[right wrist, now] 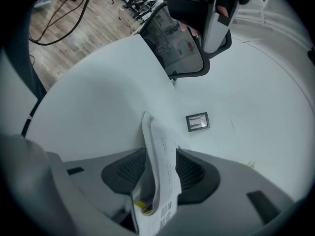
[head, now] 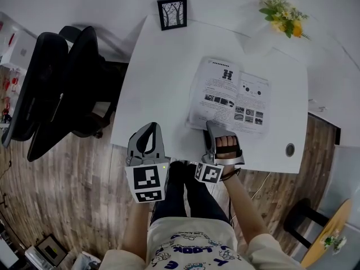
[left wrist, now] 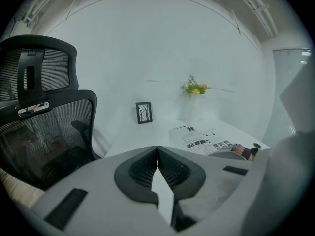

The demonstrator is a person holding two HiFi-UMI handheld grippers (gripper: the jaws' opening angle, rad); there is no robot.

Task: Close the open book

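An open book (head: 228,94) lies flat on the white table (head: 157,77), showing printed pages with small pictures. My right gripper (head: 211,125) is at the book's near left corner, shut on a page edge. In the right gripper view the page (right wrist: 156,136) stands curled up between the jaws of the right gripper (right wrist: 161,154). My left gripper (head: 151,126) hovers at the table's front edge, left of the book, shut and holding nothing. The left gripper view has the left gripper (left wrist: 157,149) with its tips touching, and the book (left wrist: 199,139) beyond to the right.
A small framed picture (head: 172,13) stands at the table's far edge, and a vase of flowers (head: 284,14) at the far right. A black office chair (head: 62,89) is left of the table. A cable hole (head: 289,149) is near the table's front right.
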